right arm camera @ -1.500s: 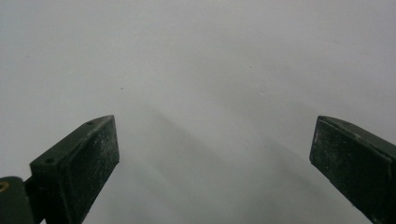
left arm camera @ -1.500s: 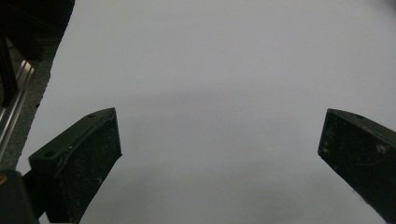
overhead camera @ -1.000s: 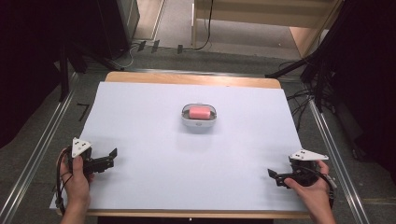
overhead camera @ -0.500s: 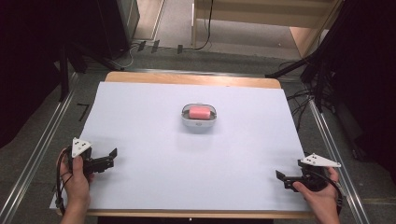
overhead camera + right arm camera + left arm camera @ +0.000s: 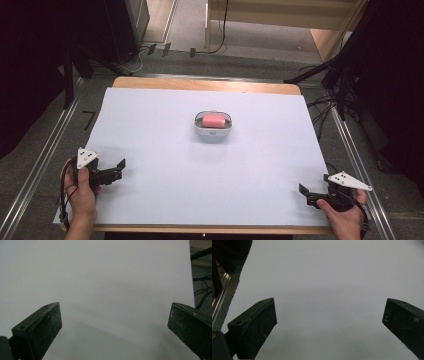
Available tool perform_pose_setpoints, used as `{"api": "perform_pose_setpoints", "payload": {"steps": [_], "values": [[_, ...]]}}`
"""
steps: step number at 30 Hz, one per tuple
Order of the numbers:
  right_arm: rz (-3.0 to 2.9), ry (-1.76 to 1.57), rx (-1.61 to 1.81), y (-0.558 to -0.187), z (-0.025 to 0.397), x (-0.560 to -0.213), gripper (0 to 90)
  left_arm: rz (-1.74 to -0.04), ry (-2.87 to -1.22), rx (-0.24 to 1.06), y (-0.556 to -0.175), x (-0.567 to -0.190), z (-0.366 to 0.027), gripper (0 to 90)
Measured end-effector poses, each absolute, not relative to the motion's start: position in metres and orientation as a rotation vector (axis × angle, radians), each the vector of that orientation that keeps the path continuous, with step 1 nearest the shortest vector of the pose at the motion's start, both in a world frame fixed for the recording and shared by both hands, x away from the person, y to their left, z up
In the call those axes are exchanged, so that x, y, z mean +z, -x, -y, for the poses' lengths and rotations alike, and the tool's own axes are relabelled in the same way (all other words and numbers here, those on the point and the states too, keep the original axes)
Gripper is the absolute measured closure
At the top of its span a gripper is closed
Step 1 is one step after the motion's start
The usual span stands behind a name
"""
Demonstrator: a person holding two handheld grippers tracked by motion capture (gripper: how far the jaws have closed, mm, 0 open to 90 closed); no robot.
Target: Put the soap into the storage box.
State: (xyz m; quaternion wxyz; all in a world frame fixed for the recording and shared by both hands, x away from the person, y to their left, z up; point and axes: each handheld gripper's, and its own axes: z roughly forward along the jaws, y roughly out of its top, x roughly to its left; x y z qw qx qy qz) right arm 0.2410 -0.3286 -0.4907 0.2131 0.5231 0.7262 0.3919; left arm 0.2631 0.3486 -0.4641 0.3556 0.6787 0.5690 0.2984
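A white sheet covers your counter [image 5: 150, 200], with dark floor, cables and a wooden frame beyond its far edge. Your right tongs [image 5: 306, 193] have drawn back over the last second, from just inside the near right edge to the very corner of the sheet; your left tongs [image 5: 118, 169] have not moved from the near left. Both stand wide open with nothing between the jaws, as the two gripper views confirm over bare sheet. To me, that pull-back reads as a rest position, either before a reach or after a finished one. The white dish [image 5: 200, 131] with the pink block [image 5: 214, 120] inside sits at mid-counter, toward the far side, well apart from both tongs. Nothing lies between you and it, so either hand has a clear approach.
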Motion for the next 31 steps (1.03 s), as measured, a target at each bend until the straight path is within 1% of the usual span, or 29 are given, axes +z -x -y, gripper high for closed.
{"api": "perform_pose_setpoints", "payload": {"steps": [31], "values": [[-2.017,-1.452,1.090,-0.2400,0.3279,-0.4931,0.0,-1.476,-1.758,0.784,-0.2633,-0.4642,-0.3480,0.0]]}}
